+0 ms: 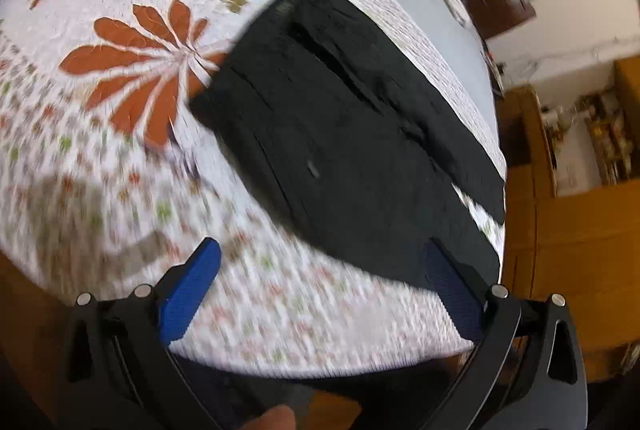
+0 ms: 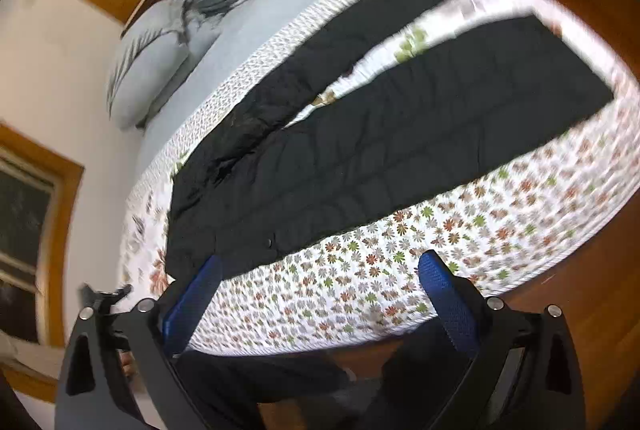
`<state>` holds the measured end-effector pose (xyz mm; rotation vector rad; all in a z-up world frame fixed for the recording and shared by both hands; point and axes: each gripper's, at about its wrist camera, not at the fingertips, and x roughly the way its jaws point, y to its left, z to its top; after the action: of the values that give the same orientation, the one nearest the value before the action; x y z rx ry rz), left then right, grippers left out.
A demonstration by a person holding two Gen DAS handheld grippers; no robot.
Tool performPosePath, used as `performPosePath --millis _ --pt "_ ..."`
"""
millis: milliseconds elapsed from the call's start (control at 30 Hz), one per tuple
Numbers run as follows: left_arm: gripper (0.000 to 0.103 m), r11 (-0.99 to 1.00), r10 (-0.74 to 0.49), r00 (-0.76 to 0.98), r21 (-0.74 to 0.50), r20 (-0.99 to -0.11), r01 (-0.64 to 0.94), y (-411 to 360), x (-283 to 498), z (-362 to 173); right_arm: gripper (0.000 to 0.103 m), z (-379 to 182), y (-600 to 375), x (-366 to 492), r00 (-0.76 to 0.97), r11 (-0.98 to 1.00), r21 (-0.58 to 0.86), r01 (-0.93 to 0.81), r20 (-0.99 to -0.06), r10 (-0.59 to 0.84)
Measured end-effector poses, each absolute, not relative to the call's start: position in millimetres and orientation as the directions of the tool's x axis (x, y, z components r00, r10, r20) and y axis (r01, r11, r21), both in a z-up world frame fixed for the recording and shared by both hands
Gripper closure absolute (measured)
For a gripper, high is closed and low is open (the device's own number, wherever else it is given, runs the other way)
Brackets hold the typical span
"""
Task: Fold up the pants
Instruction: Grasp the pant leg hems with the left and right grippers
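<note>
Black pants [image 2: 360, 149] lie flat on a floral quilt [image 2: 360, 290], waist to the left and both legs spread apart toward the upper right. In the left wrist view the waist end of the pants [image 1: 340, 133] fills the middle. My left gripper [image 1: 320, 282] is open and empty, hovering above the quilt near the waist's near edge. My right gripper [image 2: 320, 290] is open and empty, above the quilt's near edge, short of the pants. Both views are motion-blurred.
The quilt [image 1: 120, 69] covers a bed with a pale blue sheet [image 2: 248, 13] and a pillow [image 2: 152, 69] at the far side. Wooden furniture [image 1: 580, 230] stands beyond the bed's right edge. A wooden floor [image 2: 580, 310] shows below.
</note>
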<state>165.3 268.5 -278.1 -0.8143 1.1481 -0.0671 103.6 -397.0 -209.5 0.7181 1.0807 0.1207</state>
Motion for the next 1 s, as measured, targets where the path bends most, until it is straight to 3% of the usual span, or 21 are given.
performPosePath --millis 133,333,667,867,933,1000 --pt "0.003 0.607 -0.475 0.464 -0.660 -0.747 -0.442 290 198 -314 0.004 -239 -411 118 0.472 0.734 0.609 0.300 -0.763 0.441" --pt "0.003 0.565 -0.446 0.419 -0.612 -0.791 -0.553 297 231 -357 0.004 -271 -435 132 0.466 0.689 0.627 0.362 -0.762 0.449" --pt "0.003 0.707 -0.362 0.356 -0.502 -0.862 -0.498 260 264 -354 0.004 -311 -565 124 0.607 0.483 0.702 0.523 -0.705 0.367" --pt "0.003 0.668 -0.357 0.386 -0.521 -0.851 -0.531 266 257 -361 0.004 -342 -638 116 0.670 0.342 0.732 0.590 -0.680 0.299" --pt "0.008 0.703 -0.323 0.370 -0.482 -0.871 -0.522 260 257 -359 0.004 -351 -655 115 0.698 0.299 0.754 0.584 -0.655 0.289" --pt "0.030 0.728 -0.269 0.353 -0.429 -0.896 -0.535 257 257 -357 0.004 -361 -669 116 0.706 0.268 0.759 0.593 -0.650 0.280"
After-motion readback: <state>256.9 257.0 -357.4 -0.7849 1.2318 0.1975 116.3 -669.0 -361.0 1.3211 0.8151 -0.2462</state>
